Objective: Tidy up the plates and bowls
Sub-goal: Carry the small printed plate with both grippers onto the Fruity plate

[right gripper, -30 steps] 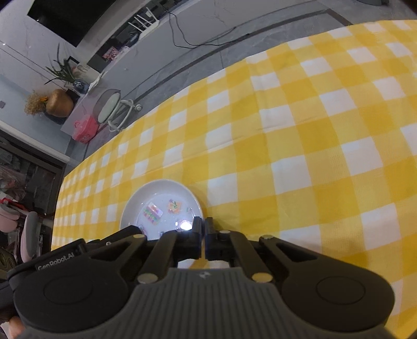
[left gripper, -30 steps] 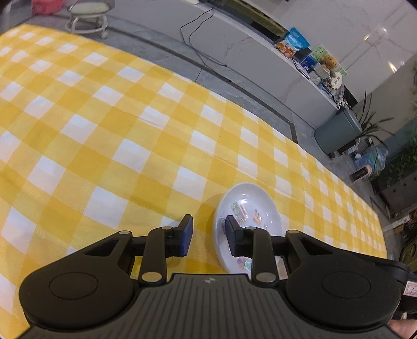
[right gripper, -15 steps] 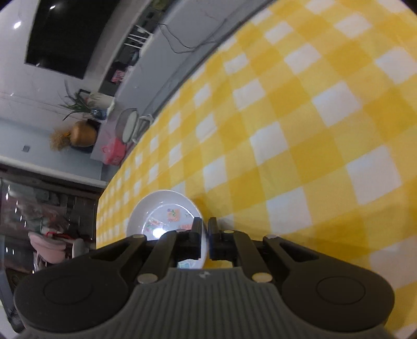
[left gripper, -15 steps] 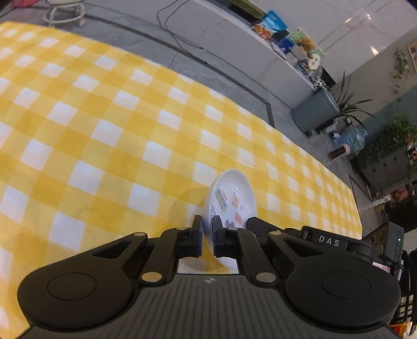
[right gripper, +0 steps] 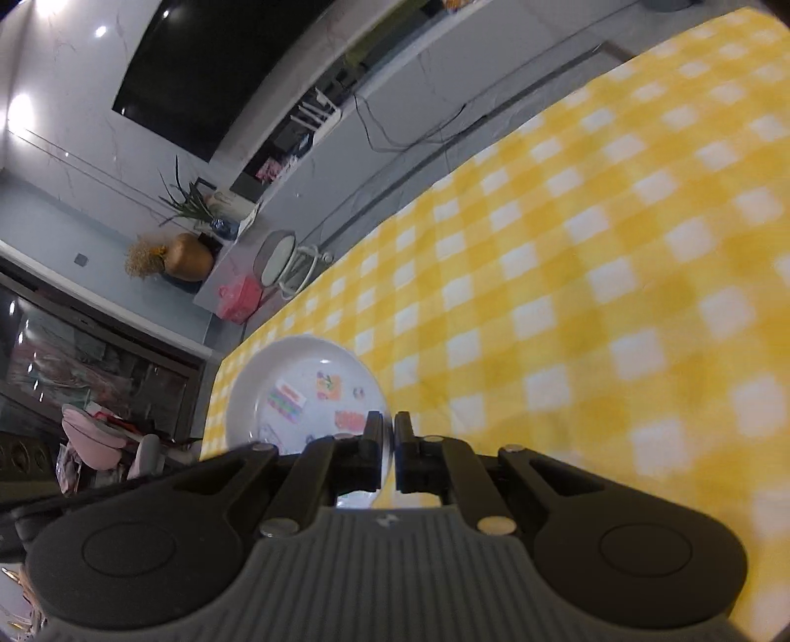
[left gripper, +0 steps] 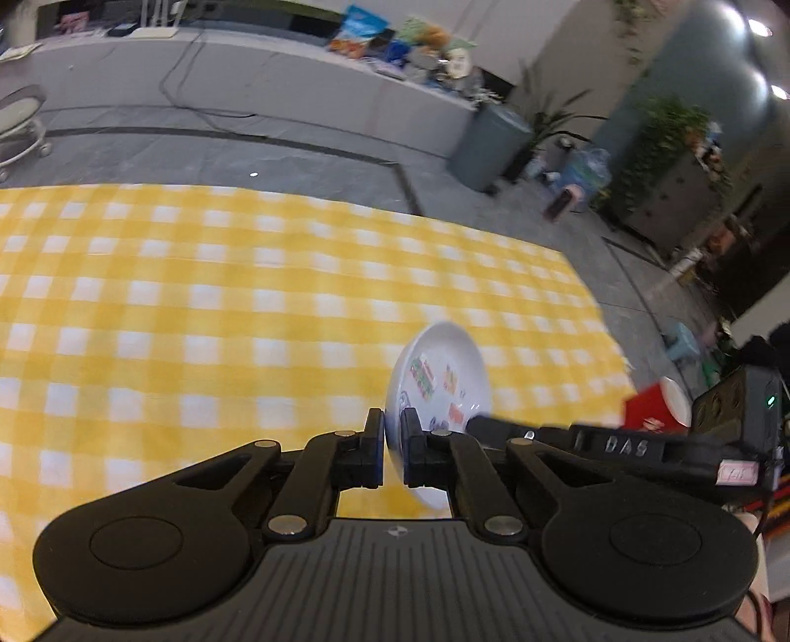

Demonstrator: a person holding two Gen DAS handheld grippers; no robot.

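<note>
A white plate (left gripper: 444,365) with colourful cartoon pictures is held tilted above the yellow checked tablecloth (left gripper: 197,306). My left gripper (left gripper: 392,439) is shut on its near rim. My right gripper (right gripper: 387,434) is shut on the opposite rim of the same plate (right gripper: 301,390). The right gripper's black body (left gripper: 617,447) shows in the left wrist view just beyond the plate. Both grippers carry the plate together, clear of the table.
A red box with a white dish (left gripper: 661,405) sits off the table's right end. Beyond the table are a grey floor, a white counter with packets (left gripper: 385,44), a grey bin (left gripper: 493,143), plants, a stool (right gripper: 281,257) and a pink bag (right gripper: 239,299).
My left gripper closed on the plate's rim. Both grippers lifted the plate off the tablecloth and tilted it; both views swung up toward the room.
</note>
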